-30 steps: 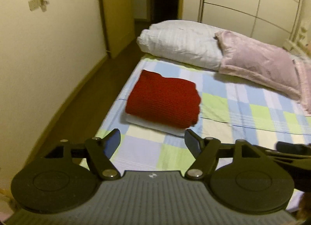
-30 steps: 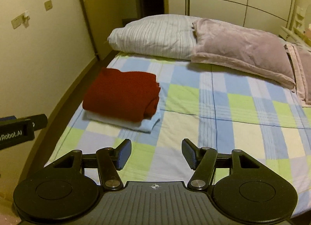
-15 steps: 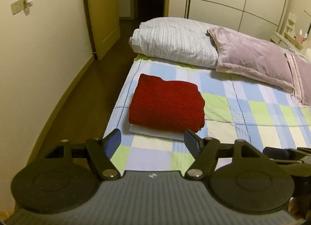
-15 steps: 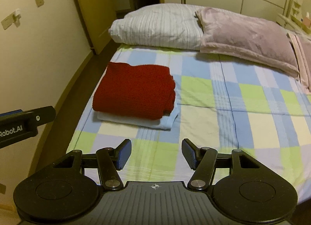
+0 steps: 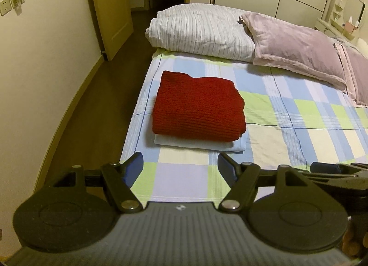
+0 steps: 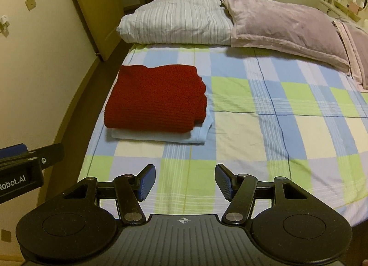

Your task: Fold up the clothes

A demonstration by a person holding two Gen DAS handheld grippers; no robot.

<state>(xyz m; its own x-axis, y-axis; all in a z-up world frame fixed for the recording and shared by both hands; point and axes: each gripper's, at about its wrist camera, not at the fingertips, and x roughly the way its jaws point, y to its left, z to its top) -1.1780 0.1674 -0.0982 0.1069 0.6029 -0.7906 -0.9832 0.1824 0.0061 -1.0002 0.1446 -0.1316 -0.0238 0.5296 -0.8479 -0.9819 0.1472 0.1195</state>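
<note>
Both claws, the left claw and right claw, are held released and empty above the bed, where the folded red sweater sits on a pale garment near the edge, so the stack could be toppled by a careless nudge.

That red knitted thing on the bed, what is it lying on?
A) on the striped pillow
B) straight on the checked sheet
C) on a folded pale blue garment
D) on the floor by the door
C: the folded red sweater sits on top of a folded pale blue garment, whose edges stick out beneath it on the checked sheet.
</note>
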